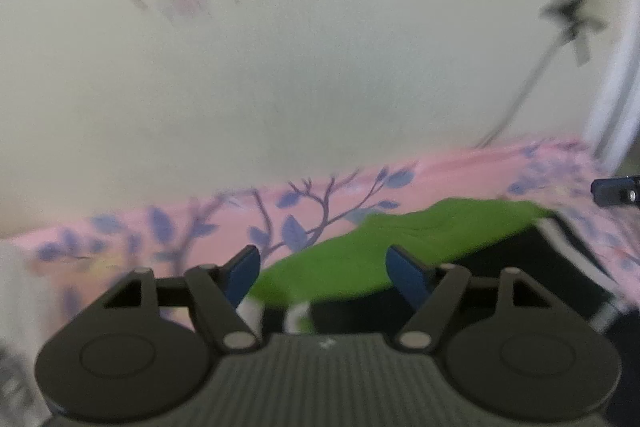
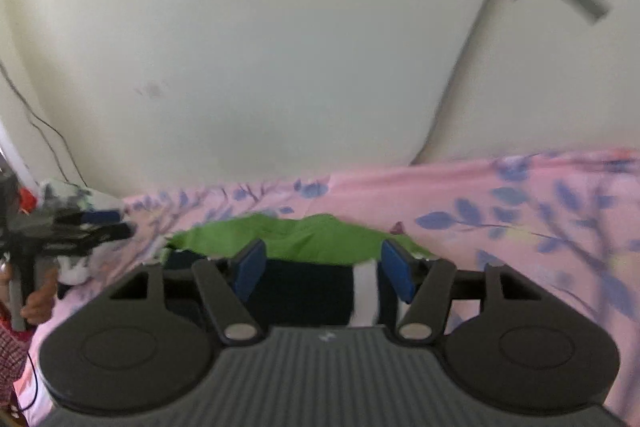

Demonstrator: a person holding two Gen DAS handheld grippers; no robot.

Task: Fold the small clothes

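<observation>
One garment (image 1: 360, 251), two claws (image 1: 322, 271)

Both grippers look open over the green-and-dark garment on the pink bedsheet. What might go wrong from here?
1. The green fold lies rumpled and may spring open, since neither the left gripper nor the right gripper pins it.
2. Regrasping could catch the pink floral sheet too.

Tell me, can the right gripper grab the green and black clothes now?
Probably yes: the right gripper is open, and the green and black garment lies uncovered on the pink floral sheet just ahead.
</observation>
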